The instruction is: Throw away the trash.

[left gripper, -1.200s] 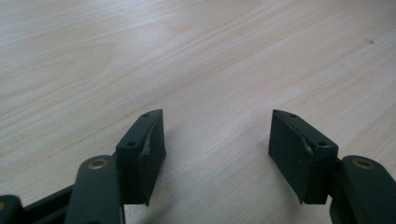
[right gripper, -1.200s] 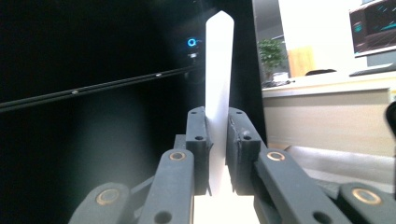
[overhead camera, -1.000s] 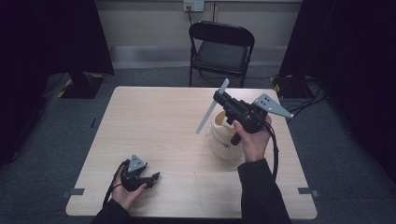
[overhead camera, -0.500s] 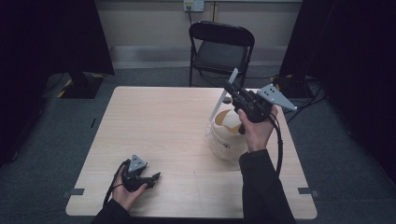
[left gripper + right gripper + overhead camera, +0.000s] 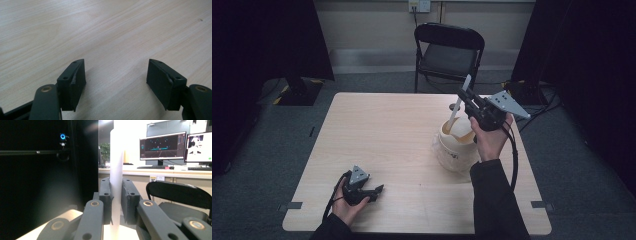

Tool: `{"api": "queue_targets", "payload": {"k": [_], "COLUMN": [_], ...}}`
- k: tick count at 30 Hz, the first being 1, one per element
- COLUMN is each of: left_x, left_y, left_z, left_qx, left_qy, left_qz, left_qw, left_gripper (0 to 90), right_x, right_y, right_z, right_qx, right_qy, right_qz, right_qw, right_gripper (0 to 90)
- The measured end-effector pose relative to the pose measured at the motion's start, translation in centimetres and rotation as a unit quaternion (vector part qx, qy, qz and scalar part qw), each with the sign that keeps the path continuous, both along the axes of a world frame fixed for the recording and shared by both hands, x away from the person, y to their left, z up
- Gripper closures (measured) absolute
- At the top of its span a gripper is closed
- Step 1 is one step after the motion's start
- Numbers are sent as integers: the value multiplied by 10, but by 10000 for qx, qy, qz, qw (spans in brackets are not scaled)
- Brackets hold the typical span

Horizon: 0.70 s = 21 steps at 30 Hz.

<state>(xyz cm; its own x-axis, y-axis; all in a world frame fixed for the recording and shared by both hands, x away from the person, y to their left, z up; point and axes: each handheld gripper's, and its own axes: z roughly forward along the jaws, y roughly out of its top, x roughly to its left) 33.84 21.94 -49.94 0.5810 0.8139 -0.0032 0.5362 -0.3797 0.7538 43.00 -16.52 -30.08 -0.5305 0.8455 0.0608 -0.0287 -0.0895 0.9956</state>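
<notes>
The right tool (image 5: 466,97) is clamped on a thin white strip (image 5: 460,104), held up above the far right part of the worktop (image 5: 387,135). In the right gripper view the two black jaws press against the strip (image 5: 116,170) from both sides, and the strip runs upright between them and on past their tips toward the top of that view. From the high view the strip leans slightly, its upper end beyond the tool's tips and its lower end pointing down at the open mouth of a cream pot (image 5: 457,145) that stands just below and on the near side of the tool. Whether the strip's lower end touches the pot's inside cannot be told. The hand (image 5: 488,140) holding this tool is raised beside the pot, with the cable looping down behind the wrist.

Ahead of the right tool, past the worktop's far edge, stands a black folding chair (image 5: 449,55); the same chair (image 5: 180,197) shows to the right of the jaws in the right gripper view, with two lit monitors (image 5: 162,146) on a desk farther off.

The left tool (image 5: 374,191) rests low at the near left of the worktop, well apart from the pot, held in the left hand (image 5: 344,205). Its jaws stand wide apart with nothing between them; bare wood (image 5: 112,37) lies under and ahead of them in the left gripper view.
</notes>
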Motion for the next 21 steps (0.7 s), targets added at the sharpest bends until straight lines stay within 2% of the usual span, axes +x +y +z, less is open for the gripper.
{"api": "queue_targets", "payload": {"k": [6,9,16,21], "left_x": [0,0,0,0], "left_y": [0,0,0,-1], "left_z": [0,0,0,0], "left_qx": [-2,-4,10,33], "left_qy": [4,4,17,33], "left_qz": [-11,-11,-47,-113], "left_qw": [10000,10000,10000,9999], "left_gripper": [310,310,291,266], "right_x": [5,5,-7,-23], "right_y": [3,0,-25,-53], "right_z": [-7,-8,-9,-25], "right_qx": [-63,-19,124,178], "right_qy": [270,299,318,515], "right_qz": [39,26,-276,-536], "right_qw": [9996,9995,9990,9971], "right_gripper": [692,616,402,334]}}
